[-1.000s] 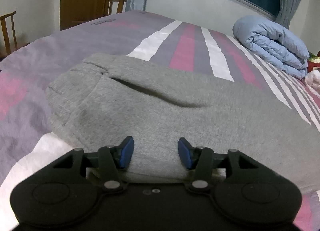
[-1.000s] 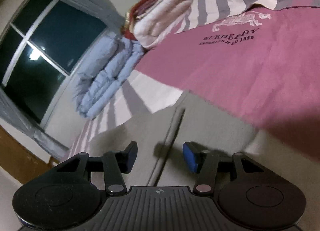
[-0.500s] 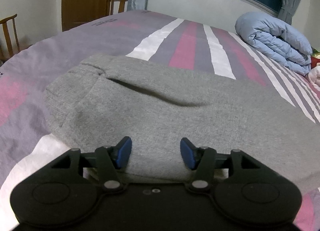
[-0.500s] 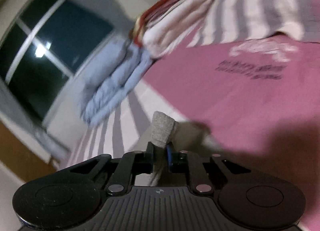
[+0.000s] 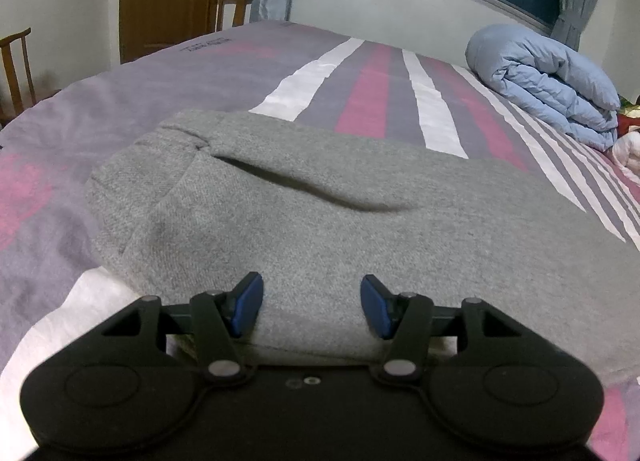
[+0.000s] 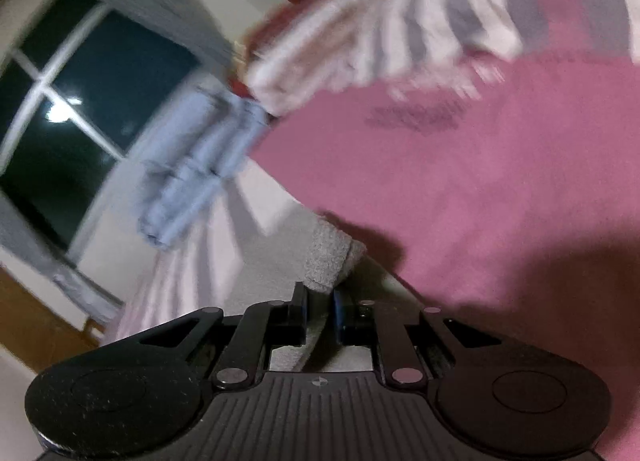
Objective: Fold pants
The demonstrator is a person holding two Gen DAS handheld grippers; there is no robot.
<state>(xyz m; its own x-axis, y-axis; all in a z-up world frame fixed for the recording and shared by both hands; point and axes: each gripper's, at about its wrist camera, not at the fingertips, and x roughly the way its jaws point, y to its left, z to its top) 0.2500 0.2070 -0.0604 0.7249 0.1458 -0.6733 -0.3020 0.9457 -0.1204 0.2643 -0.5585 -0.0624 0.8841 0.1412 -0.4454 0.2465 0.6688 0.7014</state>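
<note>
On the striped pink-and-grey bedspread (image 5: 372, 101), soft grey knit pants (image 5: 340, 221) stretch toward two o'clock from my left gripper (image 5: 311, 307), jaws apart astride them; my right gripper (image 6: 319, 311), nearer their hem, pinches it.

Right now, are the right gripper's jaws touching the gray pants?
Touching. The right wrist view shows the right gripper with its jaws closed on a fold of the gray pants, the fabric bunching up out of the pinch.

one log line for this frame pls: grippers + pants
left gripper: open over grey pants | right gripper: shut on pants cuff | bed: pants flat
</note>
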